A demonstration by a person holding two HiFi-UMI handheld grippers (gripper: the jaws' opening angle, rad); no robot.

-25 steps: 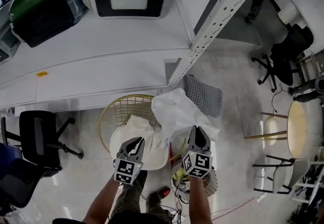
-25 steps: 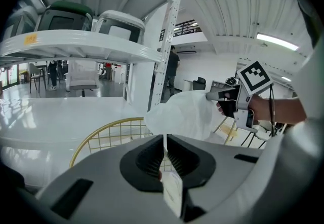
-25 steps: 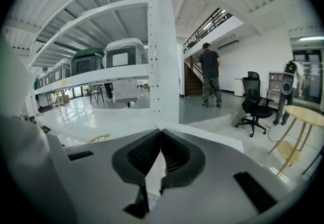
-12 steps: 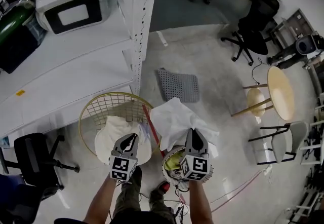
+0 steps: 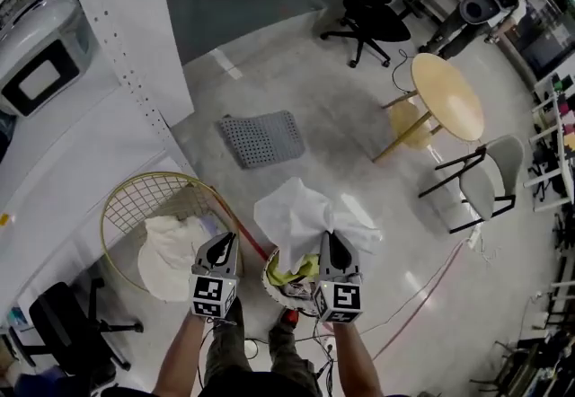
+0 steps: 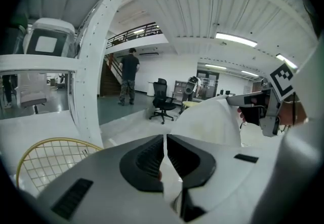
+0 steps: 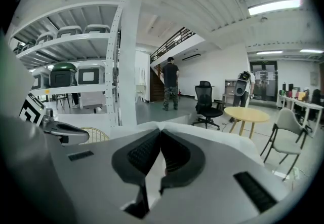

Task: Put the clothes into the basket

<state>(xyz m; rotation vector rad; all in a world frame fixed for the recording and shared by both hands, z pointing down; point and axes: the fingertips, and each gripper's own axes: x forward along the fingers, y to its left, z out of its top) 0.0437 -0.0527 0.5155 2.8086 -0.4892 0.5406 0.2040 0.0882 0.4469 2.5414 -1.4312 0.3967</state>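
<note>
A white garment (image 5: 301, 216) stands bunched up above my right gripper (image 5: 328, 238), which is shut on its lower edge; in the right gripper view the cloth (image 7: 202, 134) folds just past the jaw tips (image 7: 159, 131). The gold wire basket (image 5: 135, 184) stands on the floor to the left, with a cream cloth (image 5: 169, 247) lying in it and over its rim. My left gripper (image 5: 225, 238) is shut beside that cloth's right edge. In the left gripper view its jaws (image 6: 165, 137) meet, and I see no cloth clearly pinched between them.
A pale round container holding a yellow-green cloth (image 5: 301, 269) sits under my hands. A grey mat (image 5: 260, 136) lies ahead on the floor. White shelving (image 5: 108, 72) stands at the left. A round wooden table (image 5: 447, 97) and chairs (image 5: 481, 184) are to the right. A person (image 6: 129, 73) stands far off.
Both grippers have swung right, away from the shelving, and risen a little. The white garment went along with the right gripper. The basket now lies left of my left gripper instead of under it.
</note>
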